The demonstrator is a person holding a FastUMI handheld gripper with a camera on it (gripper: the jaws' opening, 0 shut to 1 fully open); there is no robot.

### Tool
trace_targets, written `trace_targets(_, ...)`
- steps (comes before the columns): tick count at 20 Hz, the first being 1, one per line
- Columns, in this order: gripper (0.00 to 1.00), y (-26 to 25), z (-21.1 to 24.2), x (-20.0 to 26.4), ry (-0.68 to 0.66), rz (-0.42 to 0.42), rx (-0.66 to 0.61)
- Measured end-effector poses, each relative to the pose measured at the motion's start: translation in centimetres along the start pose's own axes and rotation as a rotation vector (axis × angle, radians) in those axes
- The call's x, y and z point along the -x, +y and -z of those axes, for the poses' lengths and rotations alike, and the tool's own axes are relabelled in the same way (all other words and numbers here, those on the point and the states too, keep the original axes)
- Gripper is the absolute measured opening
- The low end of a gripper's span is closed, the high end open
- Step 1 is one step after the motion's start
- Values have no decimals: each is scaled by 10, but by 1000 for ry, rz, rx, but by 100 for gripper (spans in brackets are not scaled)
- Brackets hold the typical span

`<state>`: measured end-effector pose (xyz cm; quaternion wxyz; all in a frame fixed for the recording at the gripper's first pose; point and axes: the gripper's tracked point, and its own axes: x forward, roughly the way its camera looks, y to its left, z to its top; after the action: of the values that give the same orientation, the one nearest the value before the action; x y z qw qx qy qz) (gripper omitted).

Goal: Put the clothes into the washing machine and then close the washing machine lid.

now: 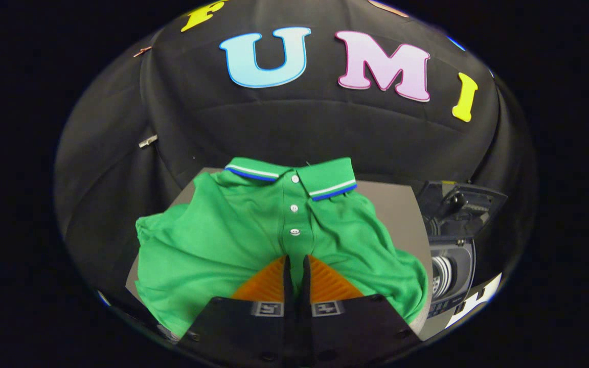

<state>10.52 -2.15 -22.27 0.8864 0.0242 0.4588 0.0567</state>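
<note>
matt knit-cloth shirt (212, 240)

Grey table (402, 204) before black cloth wall (294, 128) with two metal clips (148, 141).

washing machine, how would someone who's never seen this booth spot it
Start at the grey table, where a green polo shirt lies spread just ahead of the gripper, whose fingers are almost closed together above it. The washing machine stands beside the table's edge: a small dark box with its lid raised, unlike the flat shirt.

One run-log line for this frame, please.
gripper: shut, over shirt placket | shirt: flat on table, not lifted | washer: beside table, lid open | stage: pre-grasp
</note>
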Motion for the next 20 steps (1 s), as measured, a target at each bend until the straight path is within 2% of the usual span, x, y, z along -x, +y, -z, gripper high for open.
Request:
trace_targets(1, 5, 0, -1, -1, -8, -4, 16)
trace_targets(3, 5, 2, 2, 2, 3, -29, 33)
trace_targets(6, 5, -2, 13, 4, 63, -35, -65)
trace_targets(7, 8, -4, 10, 6, 62, -39, -81)
trace_targets(8, 8, -2, 7, 4, 43, -41, -60)
trace_targets(12, 7, 2, 8, 10, -48, 13, 190)
trace_targets(14, 5, 12, 9, 15, -73, -4, 219)
trace_targets(17, 5, 19, -8, 27, -123, -43, 173)
trace_targets(20, 5, 20, -30, 41, -176, -87, 76)
